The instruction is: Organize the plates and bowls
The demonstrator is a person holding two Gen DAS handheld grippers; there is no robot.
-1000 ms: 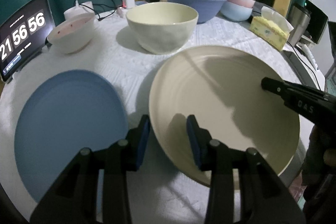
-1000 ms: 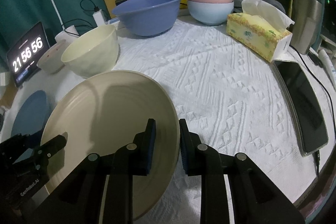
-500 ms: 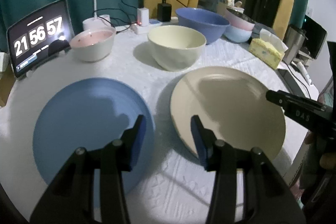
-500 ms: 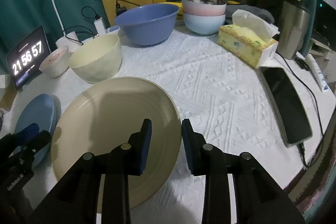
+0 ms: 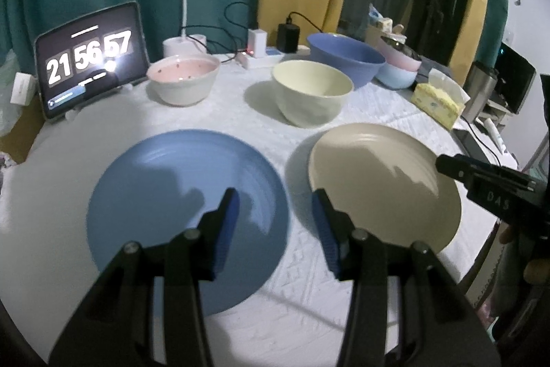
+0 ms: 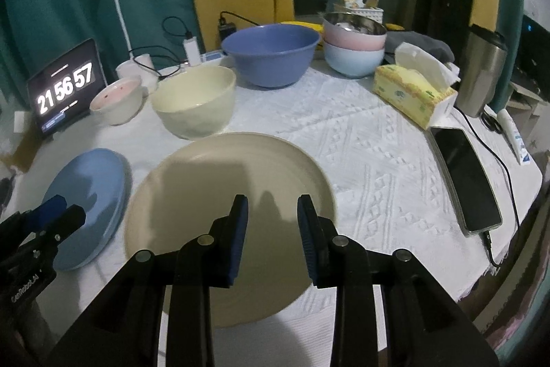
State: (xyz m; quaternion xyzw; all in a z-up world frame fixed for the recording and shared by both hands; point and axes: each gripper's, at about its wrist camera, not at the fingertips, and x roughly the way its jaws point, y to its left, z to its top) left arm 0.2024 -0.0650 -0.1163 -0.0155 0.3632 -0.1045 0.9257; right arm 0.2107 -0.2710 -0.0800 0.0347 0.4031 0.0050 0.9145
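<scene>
Two plates: the blue plate lies under your left gripper; the cream plate lies under your right gripper, side by side, not stacked.
Change: both grippers have pulled up and back from the cream plate; it now rests flat on the white cloth.
Grippers: both jaws apart, holding nothing.
Meaning: stacking one plate on the other looks like your next job.
Bowls: cream bowl and pink bowl ahead, unsorted.
Writing: clock reads 21 56 57; left gripper body shows "GenRobot.AI".
</scene>
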